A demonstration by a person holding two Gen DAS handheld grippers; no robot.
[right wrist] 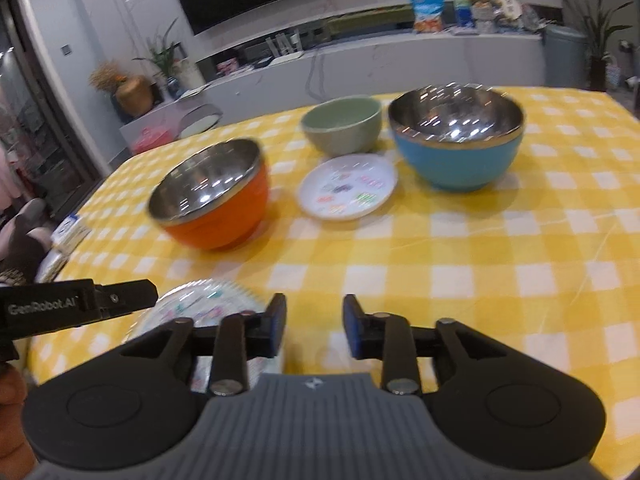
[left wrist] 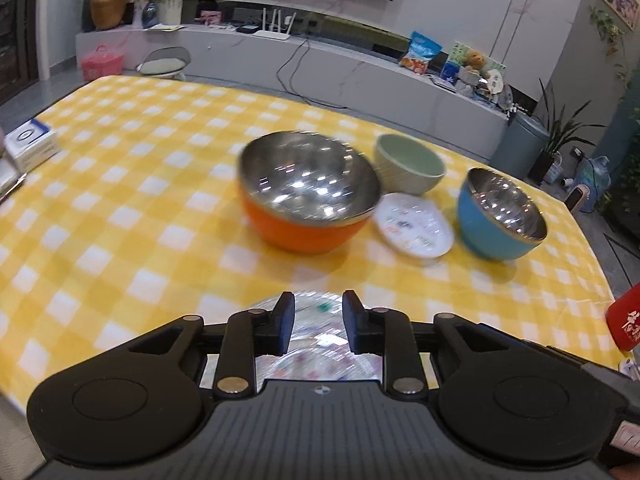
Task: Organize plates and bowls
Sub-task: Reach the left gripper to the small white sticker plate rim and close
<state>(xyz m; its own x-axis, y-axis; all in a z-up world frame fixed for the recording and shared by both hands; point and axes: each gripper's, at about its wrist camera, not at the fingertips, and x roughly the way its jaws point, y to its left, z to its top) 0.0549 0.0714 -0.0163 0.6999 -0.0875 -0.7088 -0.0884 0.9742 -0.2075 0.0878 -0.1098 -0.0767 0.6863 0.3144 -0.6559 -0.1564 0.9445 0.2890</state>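
On the yellow checked tablecloth (left wrist: 132, 216) stand an orange steel-lined bowl (left wrist: 308, 216) (right wrist: 216, 216), a pale green bowl (left wrist: 410, 168) (right wrist: 342, 128) and a blue steel-lined bowl (left wrist: 496, 224) (right wrist: 456, 152). A small patterned plate (left wrist: 414, 226) (right wrist: 348, 188) lies flat among them. Another patterned plate (left wrist: 316, 340) (right wrist: 200, 308) lies near the front edge. My left gripper (left wrist: 318, 326) hovers open over it, and the pads do not press on it. My right gripper (right wrist: 314, 328) is open just right of that plate, with only cloth between its fingers. The left gripper's finger (right wrist: 120, 300) shows at the left of the right wrist view.
A white box (left wrist: 30, 148) sits at the table's left edge and a red object (left wrist: 626, 320) at its right edge. A chair (left wrist: 164, 62) stands beyond the far side. A hand (right wrist: 12, 420) shows at the lower left of the right wrist view.
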